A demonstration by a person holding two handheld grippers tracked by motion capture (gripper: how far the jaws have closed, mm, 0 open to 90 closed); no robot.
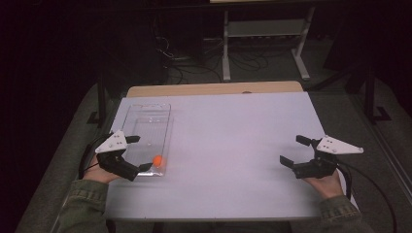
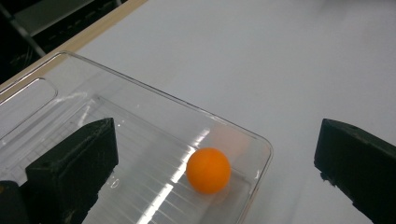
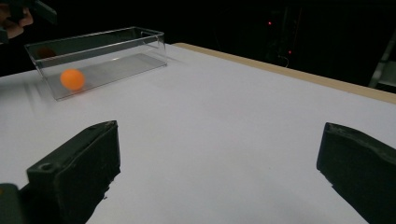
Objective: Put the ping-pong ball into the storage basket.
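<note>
Showing the work surface: white table (image 1: 228, 145), lit against a dark room; a strip of its wooden edge runs along the far side.
Container: clear plastic tray (image 1: 145, 116), long and rectangular, at the left of the table, its length running near to far; its walls stand upright in the right gripper view.
Contents: one orange ball (image 1: 158, 159), resting on the ribbed floor in the tray's near right corner, close to both walls; the remainder of the tray holds nothing else.
Left gripper (image 1: 138, 153): released, jaws spread wide at the tray's near end; in the left gripper view one jaw stands over the tray floor and the other outside the right wall, so the ball lies between them but ungrasped.
Right gripper (image 1: 294, 150): released and holding nothing, at the near right of the table, well apart from the tray.
Step in hand (judgement): taking the ball out of the tray with the left gripper.
Technique (judgement): bring both jaws inside the walls first, since closing as they stand would pinch the wall; centre them on the ball's widest part and close gently, because a smooth sphere tends to squirt sideways.
Support (judgement): the light tray may slide, so the right gripper could steady its far end.
</note>
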